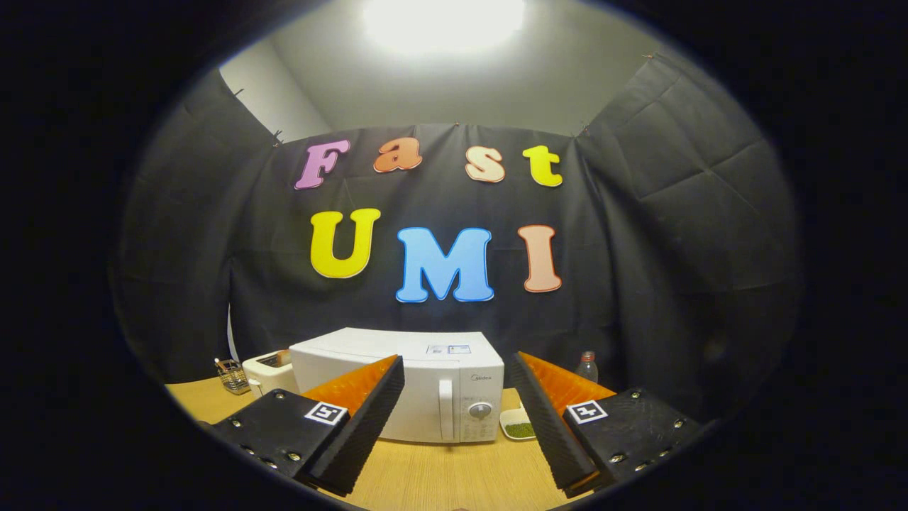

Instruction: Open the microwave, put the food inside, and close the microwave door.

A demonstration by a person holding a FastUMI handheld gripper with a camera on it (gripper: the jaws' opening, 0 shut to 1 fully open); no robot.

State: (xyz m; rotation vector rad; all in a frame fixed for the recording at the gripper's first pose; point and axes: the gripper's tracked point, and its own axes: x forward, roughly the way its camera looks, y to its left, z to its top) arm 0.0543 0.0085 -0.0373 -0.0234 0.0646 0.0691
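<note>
A white microwave (418,383) stands on the wooden table (440,475) beyond my fingers, its door shut, with a vertical handle (445,410) and a round dial (480,410) on its right side. To its right a small white dish holding green food (519,426) rests on the table. My gripper (457,397) is open and held well back from the microwave, nothing between the fingers. The left finger (365,419) overlaps the microwave's lower left front; the right finger (543,415) sits just beside the dish.
A white toaster (266,372) stands left of the microwave, with a small wire basket (230,376) further left. A bottle (587,367) stands behind the right finger. Black cloth walls close in the booth at the back and sides.
</note>
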